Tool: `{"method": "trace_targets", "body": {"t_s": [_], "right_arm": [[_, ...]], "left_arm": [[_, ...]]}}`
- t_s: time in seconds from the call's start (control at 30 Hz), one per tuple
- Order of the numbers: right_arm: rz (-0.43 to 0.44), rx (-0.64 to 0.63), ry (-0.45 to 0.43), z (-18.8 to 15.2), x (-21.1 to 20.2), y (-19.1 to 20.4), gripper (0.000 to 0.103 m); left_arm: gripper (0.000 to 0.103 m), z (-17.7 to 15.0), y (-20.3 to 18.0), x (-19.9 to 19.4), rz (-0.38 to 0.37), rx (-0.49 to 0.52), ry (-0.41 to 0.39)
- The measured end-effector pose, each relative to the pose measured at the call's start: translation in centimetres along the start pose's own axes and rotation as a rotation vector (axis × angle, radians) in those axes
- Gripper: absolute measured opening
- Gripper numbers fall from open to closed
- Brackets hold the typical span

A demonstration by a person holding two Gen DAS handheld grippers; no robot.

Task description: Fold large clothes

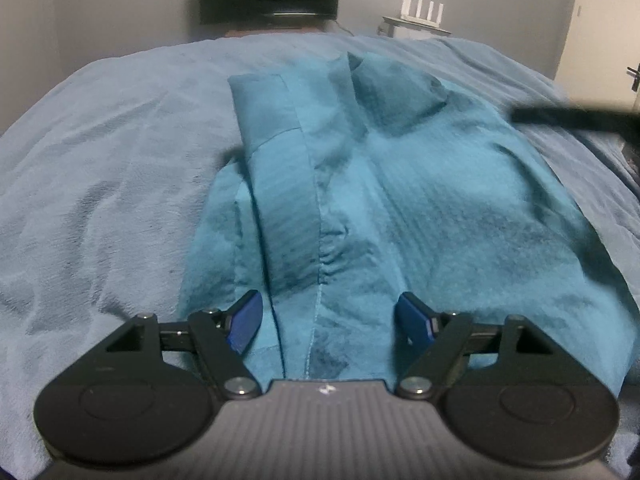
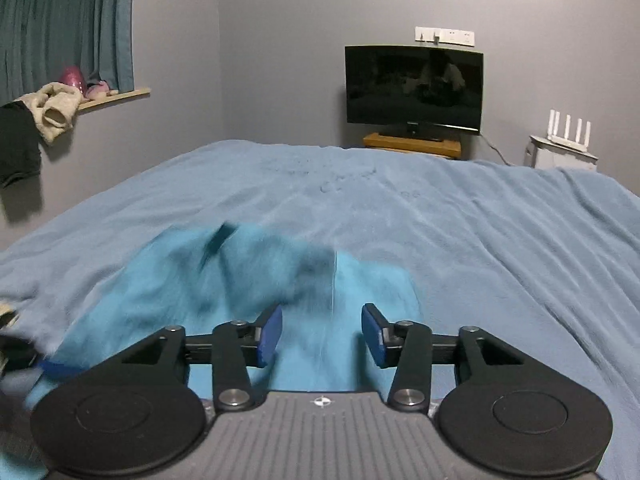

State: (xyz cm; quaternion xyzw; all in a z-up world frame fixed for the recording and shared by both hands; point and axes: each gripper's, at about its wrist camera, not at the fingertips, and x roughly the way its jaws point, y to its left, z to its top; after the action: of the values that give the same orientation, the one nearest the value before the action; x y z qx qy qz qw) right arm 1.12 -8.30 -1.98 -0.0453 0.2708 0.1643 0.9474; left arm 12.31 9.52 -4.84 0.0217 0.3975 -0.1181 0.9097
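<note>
A large teal garment lies partly folded on the light blue bed cover, with a sleeve folded over its left side. My left gripper is open, its blue pads just above the garment's near edge, holding nothing. In the right wrist view the same garment lies crumpled and blurred. My right gripper is open over its near part. A dark blurred bar, likely the right gripper, shows at the right of the left wrist view.
The bed cover stretches wide around the garment. A dark TV on a wooden stand sits beyond the bed. A white router stands on a cabinet at right. Clothes hang from a window shelf at left.
</note>
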Motion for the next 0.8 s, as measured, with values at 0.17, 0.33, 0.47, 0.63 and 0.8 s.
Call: {"method": "trace_targets", "body": {"t_s": [0.17,0.33,0.47,0.63,0.8], "right_arm": [[0.057,0.001,0.038,-5.2,-7.9,0.1,0.052],[0.028,0.083,0.148,-9.3,-9.8,-1.3,0.072],[0.095,0.316,0.147,-9.0,-8.0,-5.4,0.081],[0.179,0.45,0.164,-8.6,-3.6,-8.9,0.093],[0.35,0.599,0.209,-9.5,1.5,-11.5,0.102]], "left_arm": [[0.076,-0.9,0.0,-0.8,0.025,-0.016,0.007],[0.078,-1.5,-0.7,-1.6,0.075,-0.005,0.016],[0.084,-1.6,0.6,-1.6,0.048,-0.083,0.041],[0.085,-2.4,2.7,-0.9,-0.047,-0.194,0.074],[0.084,-2.5,3.7,0.5,-0.101,-0.244,0.103]]}}
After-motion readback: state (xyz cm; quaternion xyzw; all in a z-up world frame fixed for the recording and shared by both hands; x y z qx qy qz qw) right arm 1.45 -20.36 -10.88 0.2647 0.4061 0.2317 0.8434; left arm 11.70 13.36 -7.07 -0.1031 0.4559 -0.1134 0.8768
